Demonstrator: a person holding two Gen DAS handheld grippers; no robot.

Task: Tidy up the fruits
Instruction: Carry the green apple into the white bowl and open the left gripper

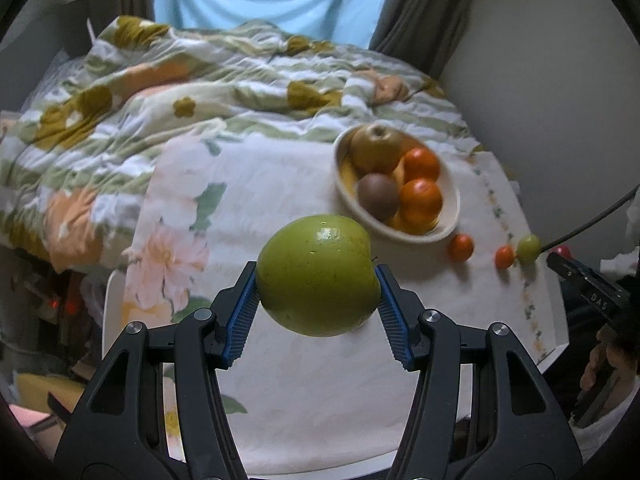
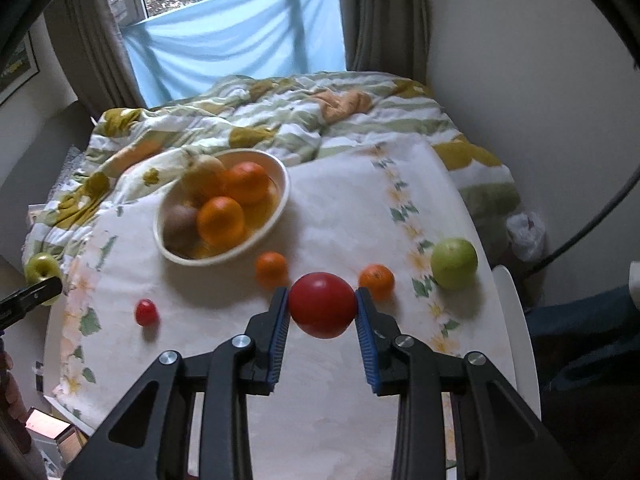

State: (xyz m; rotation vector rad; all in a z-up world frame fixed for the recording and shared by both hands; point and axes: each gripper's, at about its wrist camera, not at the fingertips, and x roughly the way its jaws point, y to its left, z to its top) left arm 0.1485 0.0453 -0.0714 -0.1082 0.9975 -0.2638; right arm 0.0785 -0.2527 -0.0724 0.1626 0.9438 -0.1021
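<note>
My left gripper [image 1: 316,280] is shut on a large green apple [image 1: 318,274] and holds it above the table, near side of the cream bowl [image 1: 450,216]; that apple also shows at the left edge of the right wrist view [image 2: 40,266]. My right gripper [image 2: 322,306] is shut on a red round fruit [image 2: 322,304] above the cloth. The bowl [image 2: 280,200] holds a pear [image 1: 374,148], a kiwi [image 1: 378,196] and two oranges [image 1: 420,198]. On the cloth lie two small oranges [image 2: 272,268] [image 2: 376,280], a small green apple [image 2: 454,262] and a small red fruit [image 2: 146,312].
The table [image 2: 340,216] has a white floral cloth and abuts a bed with a rumpled floral quilt [image 1: 160,92]. A window with a blue sheet [image 2: 240,44] lies beyond. A wall is on the right, with a black cable [image 1: 592,218]. My right gripper's tip shows in the left wrist view [image 1: 580,276].
</note>
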